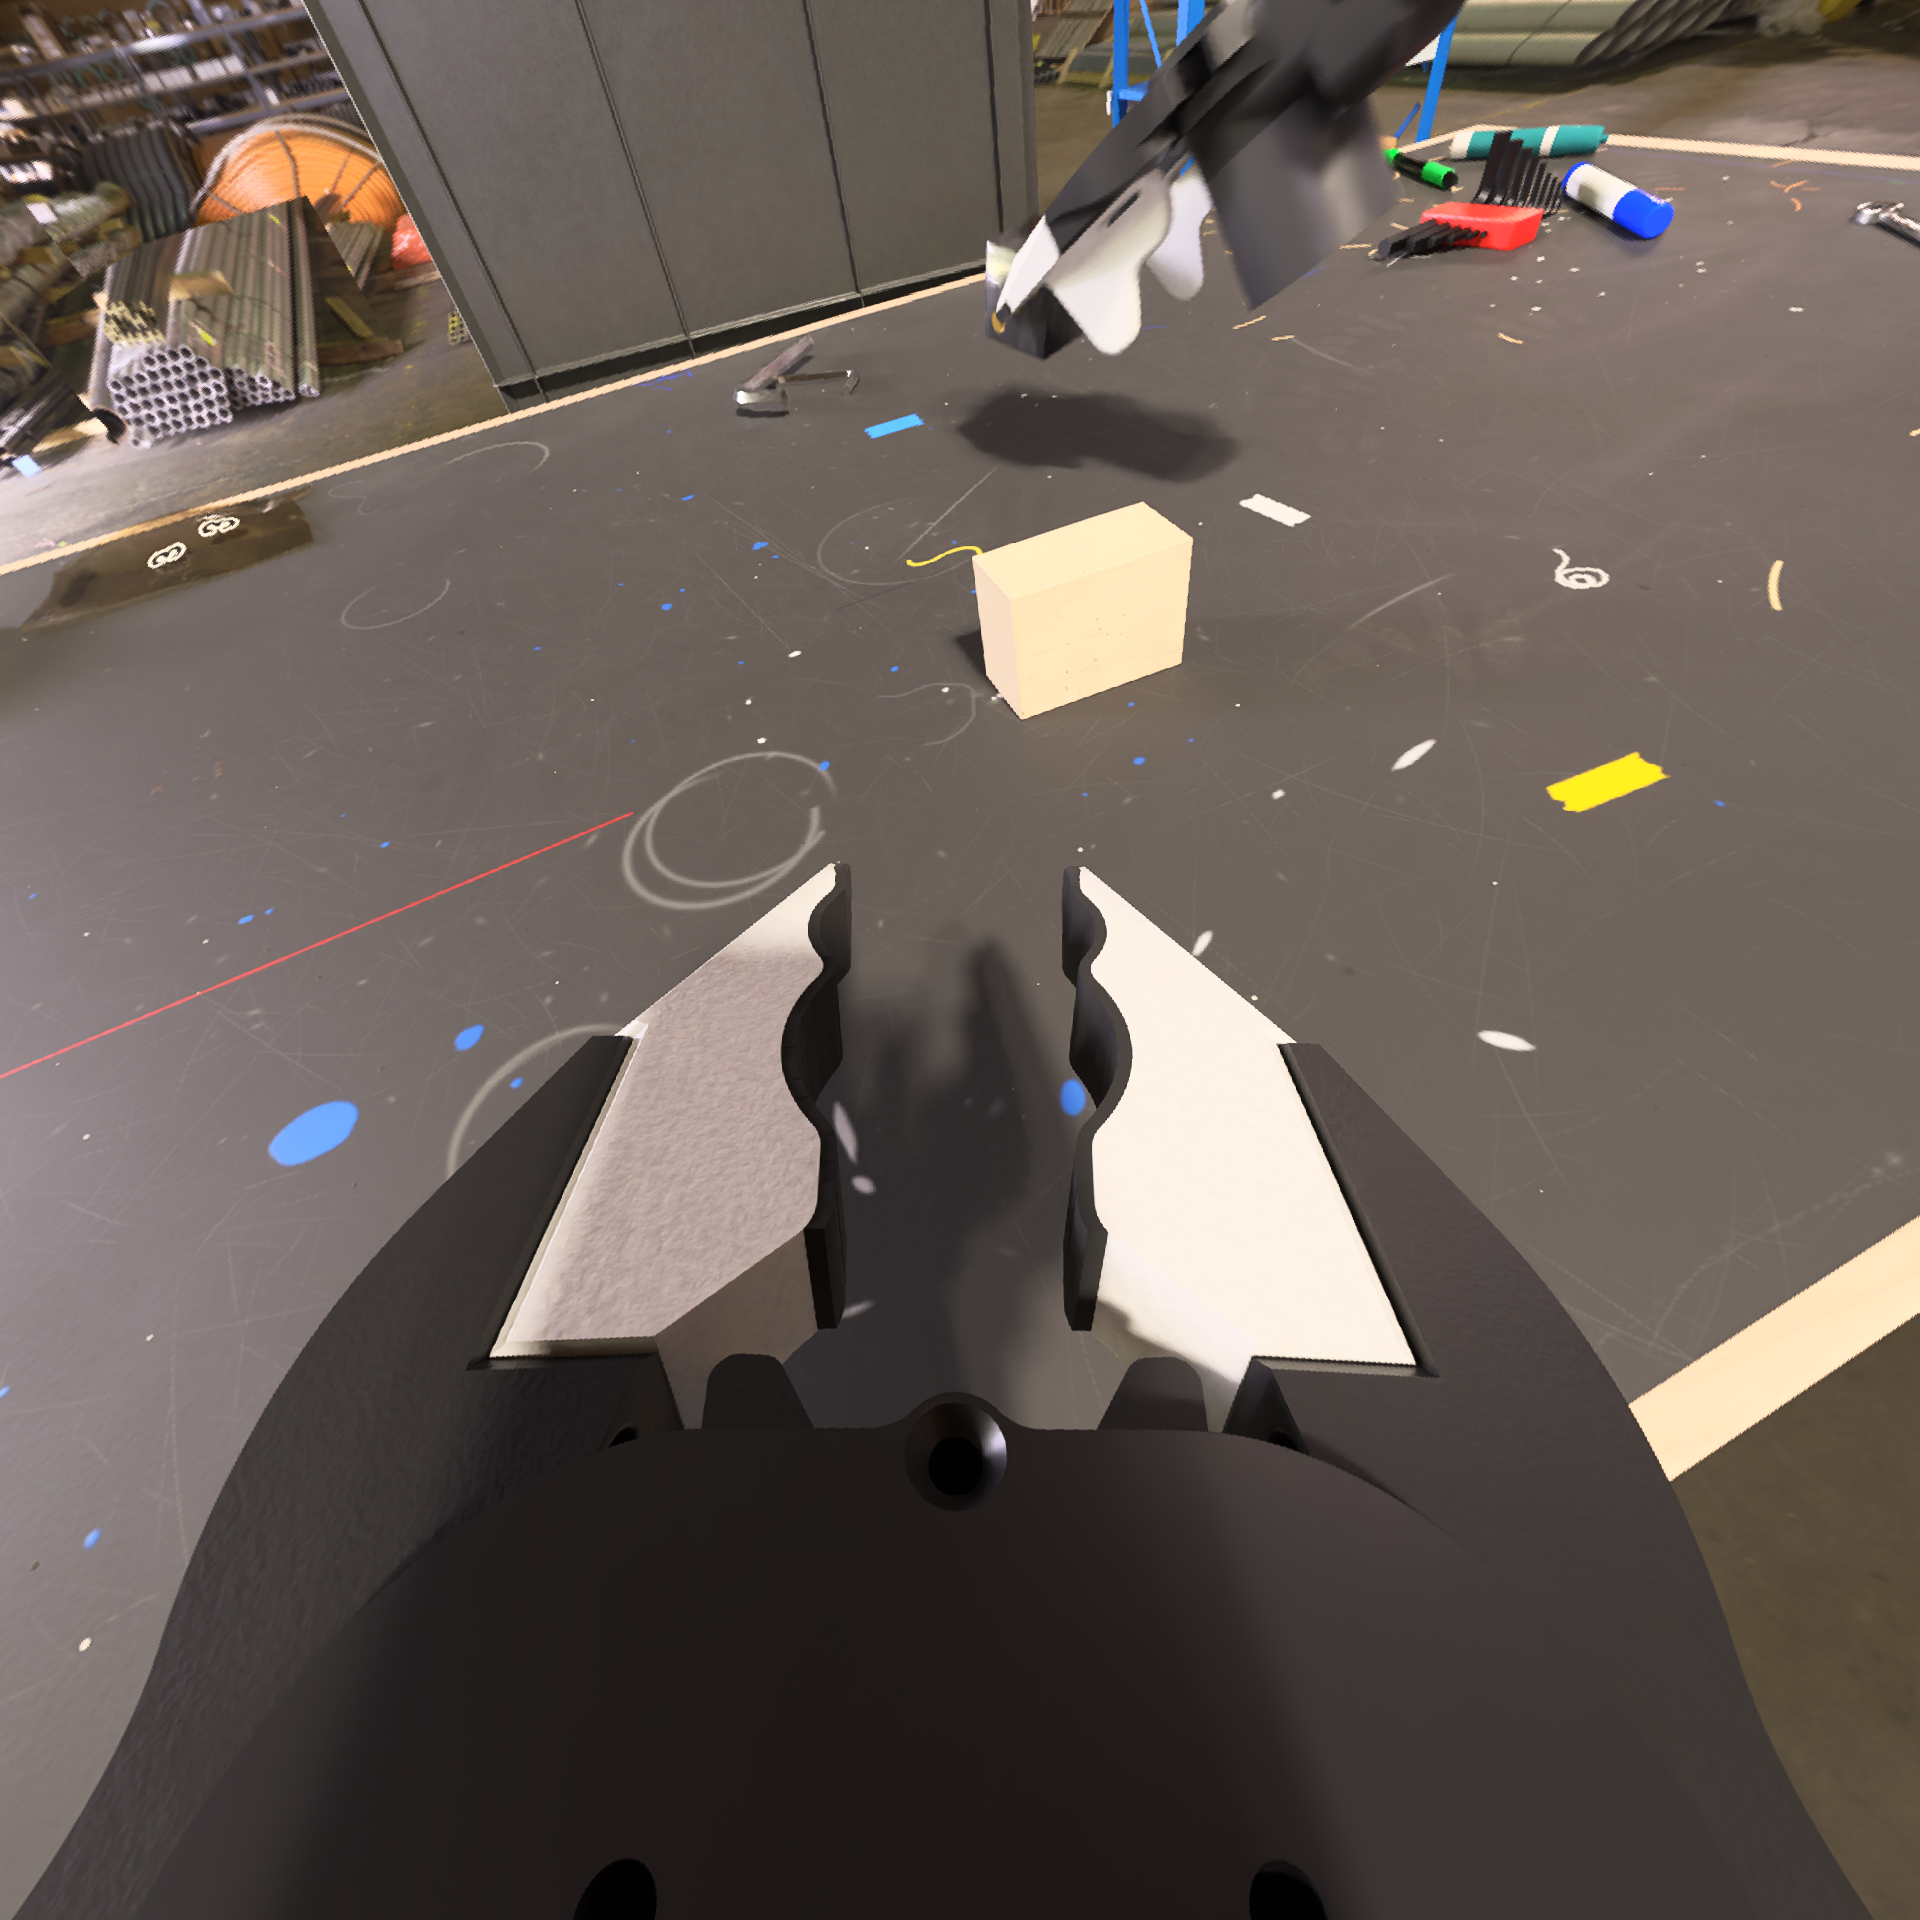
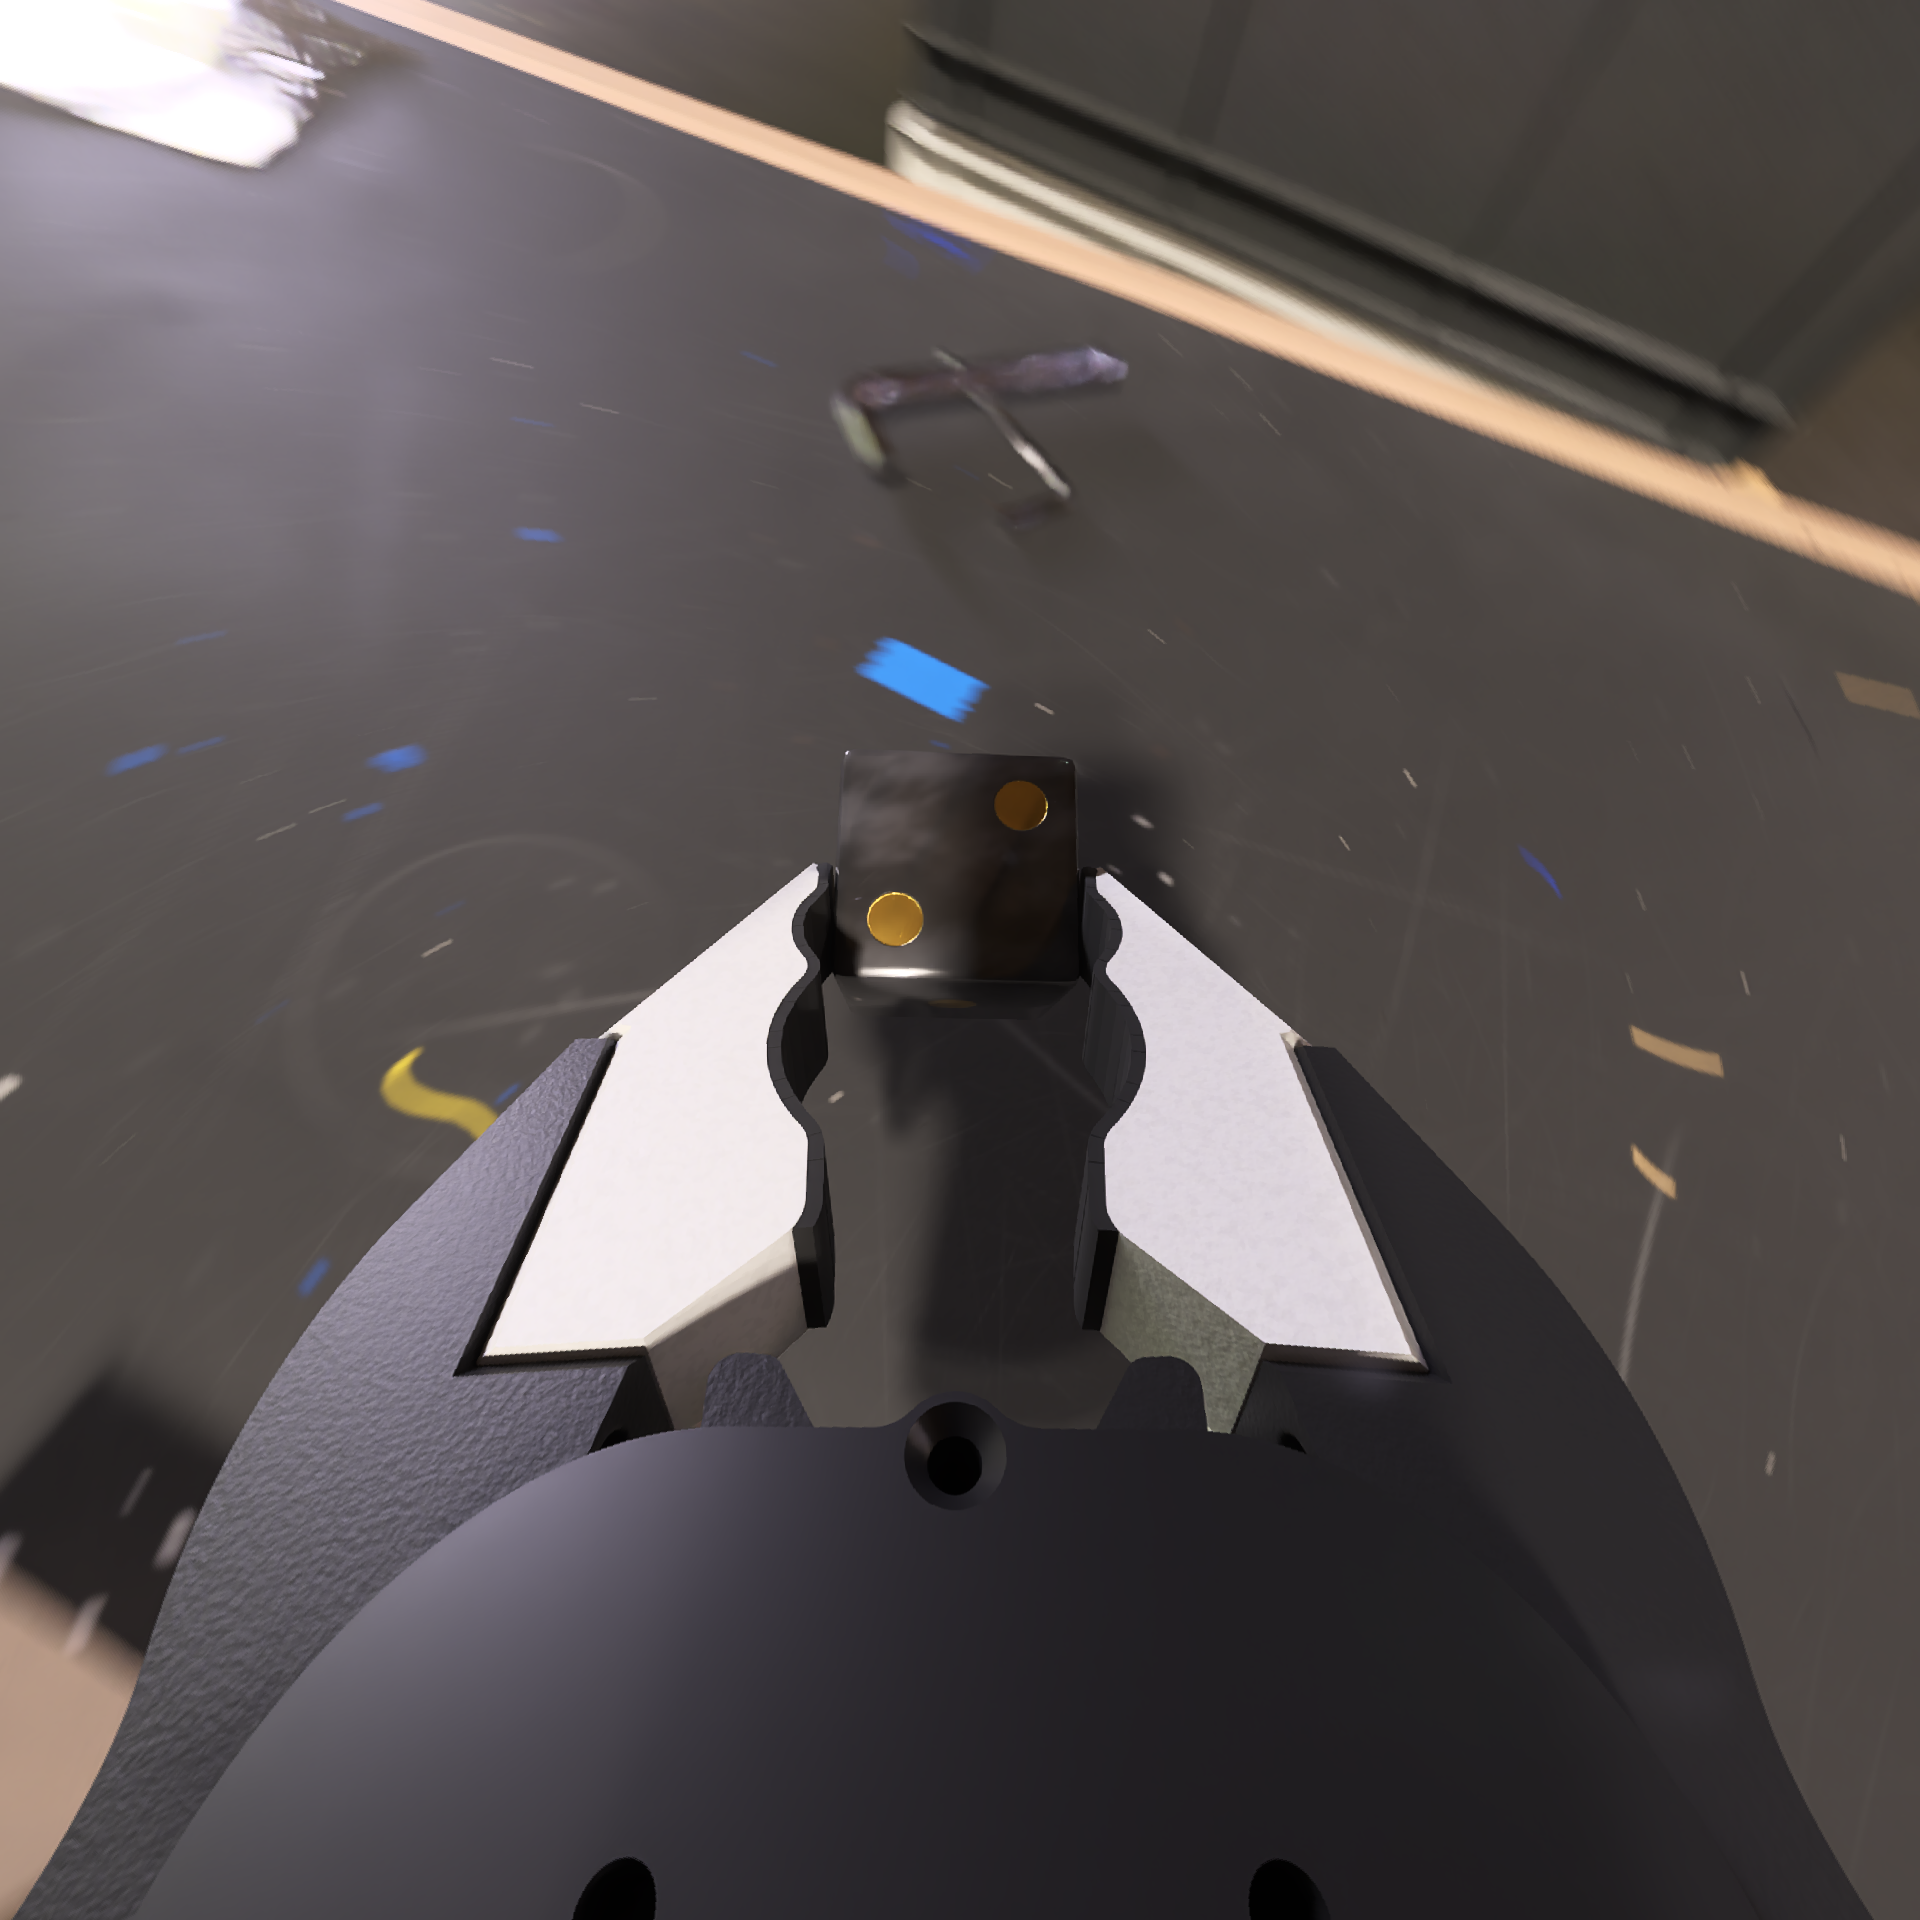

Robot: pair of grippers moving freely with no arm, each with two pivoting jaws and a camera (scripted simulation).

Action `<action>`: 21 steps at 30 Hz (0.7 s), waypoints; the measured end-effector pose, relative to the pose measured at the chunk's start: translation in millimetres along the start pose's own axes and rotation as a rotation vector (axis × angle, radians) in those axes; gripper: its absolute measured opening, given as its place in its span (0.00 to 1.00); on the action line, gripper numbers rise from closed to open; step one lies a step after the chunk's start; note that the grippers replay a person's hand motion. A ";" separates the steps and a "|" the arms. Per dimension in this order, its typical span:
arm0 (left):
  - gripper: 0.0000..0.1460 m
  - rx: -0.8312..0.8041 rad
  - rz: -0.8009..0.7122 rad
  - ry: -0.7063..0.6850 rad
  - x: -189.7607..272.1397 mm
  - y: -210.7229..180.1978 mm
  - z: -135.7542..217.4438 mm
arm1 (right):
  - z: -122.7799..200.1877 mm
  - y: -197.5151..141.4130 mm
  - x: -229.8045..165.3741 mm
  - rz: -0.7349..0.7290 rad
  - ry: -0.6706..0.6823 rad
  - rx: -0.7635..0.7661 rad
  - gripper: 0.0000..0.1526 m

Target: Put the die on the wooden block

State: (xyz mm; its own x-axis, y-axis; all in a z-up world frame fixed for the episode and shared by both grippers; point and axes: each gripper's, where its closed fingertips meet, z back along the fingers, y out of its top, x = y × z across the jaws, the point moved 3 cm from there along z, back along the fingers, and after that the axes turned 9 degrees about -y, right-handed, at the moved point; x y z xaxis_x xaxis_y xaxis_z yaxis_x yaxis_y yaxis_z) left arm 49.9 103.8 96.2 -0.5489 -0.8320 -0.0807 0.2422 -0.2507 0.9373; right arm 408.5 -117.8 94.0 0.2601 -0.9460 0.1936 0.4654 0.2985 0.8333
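Observation:
A black die with gold pips [image 2: 956, 868] sits clamped between the fingertips of my right gripper [image 2: 956, 883], held in the air above the dark table. In the left wrist view the right gripper [image 1: 1023, 301] hangs blurred above and behind the pale wooden block [image 1: 1083, 608], with the die [image 1: 1023, 317] at its tip. The block stands alone on the table. My left gripper [image 1: 956, 883] is open and empty, low over the table, in front of the block.
Metal hex keys [image 1: 795, 382] lie near the far table edge. A red hex key set [image 1: 1481, 223], markers [image 1: 1527, 140] and a blue-capped tube [image 1: 1621, 197] lie at the far right. Tape scraps, yellow [image 1: 1605, 781] and blue [image 1: 894, 426], dot the table.

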 end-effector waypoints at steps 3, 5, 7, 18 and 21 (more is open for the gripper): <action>0.28 -0.002 0.000 -0.003 1.1 0.2 -0.1 | 52.1 9.1 -17.8 0.151 0.236 0.099 0.31; 0.28 -0.005 0.000 -0.002 1.0 -0.6 -1.1 | 86.9 12.4 -33.0 0.253 0.347 0.138 0.31; 0.28 -0.010 0.004 0.002 0.4 -1.4 -2.3 | 117.8 11.3 -51.1 0.366 0.459 0.156 0.31; 0.28 -0.026 -0.007 0.018 0.1 -3.4 -2.9 | 158.0 -32.6 -116.8 0.674 0.799 0.013 0.31; 0.28 -0.023 -0.015 0.017 1.2 -2.3 -1.9 | 150.3 -43.6 -123.0 0.652 0.854 -0.038 0.31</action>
State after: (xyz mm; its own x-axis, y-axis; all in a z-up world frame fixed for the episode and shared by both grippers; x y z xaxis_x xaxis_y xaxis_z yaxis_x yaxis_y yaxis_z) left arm 50.2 102.5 93.3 -0.5389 -0.8364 -0.1001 0.2524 -0.2738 0.9281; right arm 229.1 -33.5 111.8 0.9660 -0.2055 0.1566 0.0452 0.7312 0.6806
